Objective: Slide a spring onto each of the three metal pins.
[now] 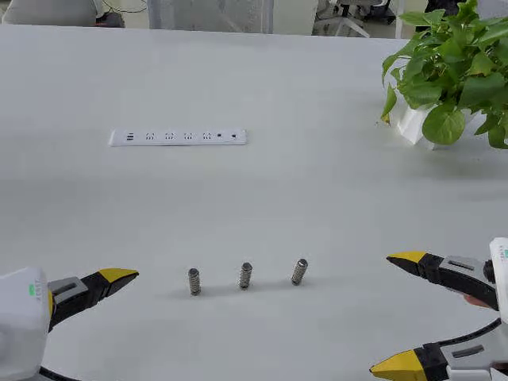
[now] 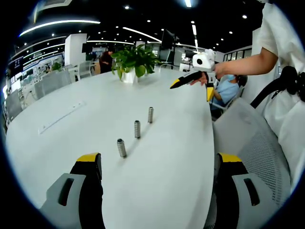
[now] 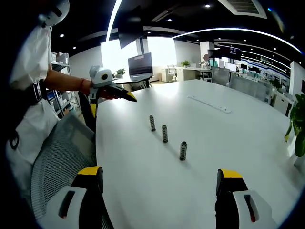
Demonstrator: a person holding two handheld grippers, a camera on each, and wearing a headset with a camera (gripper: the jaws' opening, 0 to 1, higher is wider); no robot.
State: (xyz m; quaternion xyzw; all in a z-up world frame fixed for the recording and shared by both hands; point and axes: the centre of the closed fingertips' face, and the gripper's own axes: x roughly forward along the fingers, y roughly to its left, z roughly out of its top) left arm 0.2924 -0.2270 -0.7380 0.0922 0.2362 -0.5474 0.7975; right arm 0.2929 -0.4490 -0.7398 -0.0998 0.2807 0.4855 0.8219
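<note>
- Closest to the person, the left gripper (image 2: 159, 158) hangs low over the table (image 1: 333, 190) with its jaws spread wide and nothing between them.
- The right gripper (image 1: 399, 311) on the other side is just as wide and just as empty. Both are well apart from the work.
- Between them a short row stands upright on the bare tabletop: the pin nearest the left gripper (image 1: 194, 281), the middle pin (image 1: 245, 275) and the pin nearest the right gripper (image 1: 298, 271).
- Each seems to wear a spring (image 1: 245, 279) coiled round it, so to my eye the threading looks done. Whether every coil sits fully down is too small to tell.
- The danger I'd watch for is that the pins appear to stand free, so a jaw swept low across the row could topple one and let its coil slide off.
- Farther back lies a power strip (image 1: 178, 137).
- Beyond it a plant (image 1: 456, 63) sits at the far corner. Both are clear of the row.
</note>
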